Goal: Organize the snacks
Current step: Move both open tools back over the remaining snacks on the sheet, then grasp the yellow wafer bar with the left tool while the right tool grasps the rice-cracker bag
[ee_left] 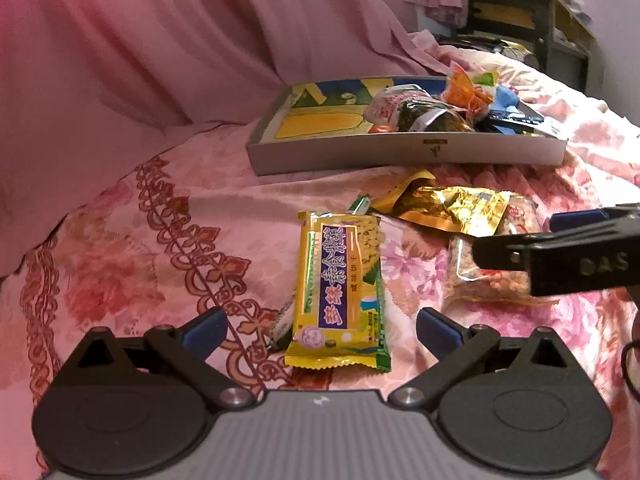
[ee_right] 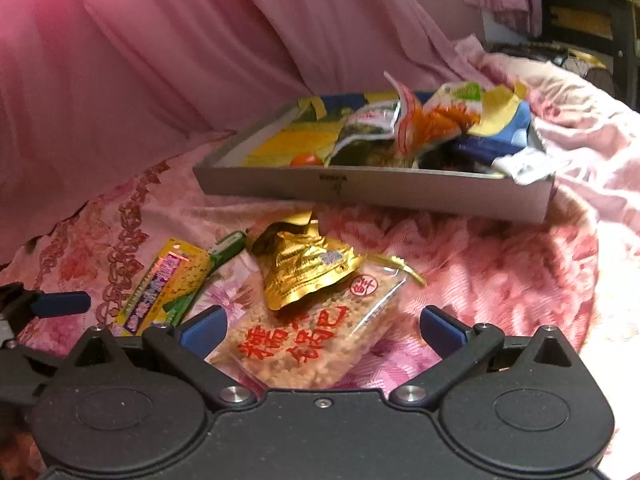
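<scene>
Shallow grey cardboard box (ee_left: 400, 152) of snack packets on pink floral bedspread (ee_left: 160, 240), before it yellow biscuit packet (ee_left: 340, 284) between spread-apart left tool (ee_left: 320, 326), clear rice-cracker packet (ee_right: 312, 344) under crumpled gold foil packet (ee_right: 308, 272) between spread-apart right tool (ee_right: 322, 326)

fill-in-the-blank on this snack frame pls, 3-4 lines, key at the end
1. Both the left gripper and the right gripper are ____.
2. The gold foil packet lies partly on top of the clear ____ cracker packet.
3. The yellow biscuit packet lies on the bedspread, ____ the grey tray.
4. The tray's snacks are piled at its ____ end.

Missing words: open; rice; outside; right
</scene>
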Demonstrator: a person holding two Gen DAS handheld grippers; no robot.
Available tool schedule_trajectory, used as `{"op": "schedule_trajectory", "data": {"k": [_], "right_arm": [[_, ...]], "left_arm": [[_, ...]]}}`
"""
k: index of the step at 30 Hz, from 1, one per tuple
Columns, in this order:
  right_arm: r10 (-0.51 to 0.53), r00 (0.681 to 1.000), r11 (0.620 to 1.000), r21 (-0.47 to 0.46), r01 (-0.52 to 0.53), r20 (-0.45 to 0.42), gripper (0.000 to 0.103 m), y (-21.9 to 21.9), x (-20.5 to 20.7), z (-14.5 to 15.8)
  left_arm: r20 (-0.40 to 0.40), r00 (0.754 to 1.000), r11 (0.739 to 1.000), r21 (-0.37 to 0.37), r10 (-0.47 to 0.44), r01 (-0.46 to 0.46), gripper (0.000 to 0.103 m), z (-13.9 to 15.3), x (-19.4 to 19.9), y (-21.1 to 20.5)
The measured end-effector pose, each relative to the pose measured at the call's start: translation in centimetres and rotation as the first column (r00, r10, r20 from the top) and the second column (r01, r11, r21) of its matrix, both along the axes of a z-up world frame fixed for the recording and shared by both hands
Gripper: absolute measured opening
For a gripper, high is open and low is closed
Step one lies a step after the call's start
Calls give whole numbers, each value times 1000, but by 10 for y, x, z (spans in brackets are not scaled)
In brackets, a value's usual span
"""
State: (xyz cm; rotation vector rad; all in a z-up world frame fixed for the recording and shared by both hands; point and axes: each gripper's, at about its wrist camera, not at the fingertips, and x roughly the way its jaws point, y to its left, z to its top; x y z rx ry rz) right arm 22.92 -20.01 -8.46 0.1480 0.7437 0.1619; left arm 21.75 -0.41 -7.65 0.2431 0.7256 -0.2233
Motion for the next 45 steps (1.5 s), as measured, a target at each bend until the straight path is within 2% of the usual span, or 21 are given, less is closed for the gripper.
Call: {"op": "schedule_trajectory", "data": {"k": [7,17,22,27,33,38,40,45], "right_arm": [[18,1000,998,-66,-18,1,102,19,8,-11],[1,1000,998,-61,-2,-19,102,20,8,-19],[-3,1000,998,-60,3,-1,101,20,4,-19],[-6,1000,998,-68,7,4,101,22,3,-20],[-23,1000,999,-36,23,-6,100,17,2,-19],[-35,999,999,8,35,-16,91,15,0,-16],[-38,999,999,11,38,-17,88,15,-1,-16],[-35,999,999,1,35,-27,78,17,-7,-13]], "left_arm": [[15,1000,999,28,-25,24,102,-10,0,0],[42,999,1000,4,-25,24,100,-7,2,3],[85,995,999,27,-42,40,93,-4,-3,0],[78,995,998,26,-65,63,86,-4,-4,-2],[57,996,998,11,-69,69,71,-7,-3,0],[58,996,998,6,-64,64,64,-8,-3,1],[55,997,998,1,-56,56,58,-7,-3,2],[24,999,999,-20,-37,37,55,-4,-6,3]]}}
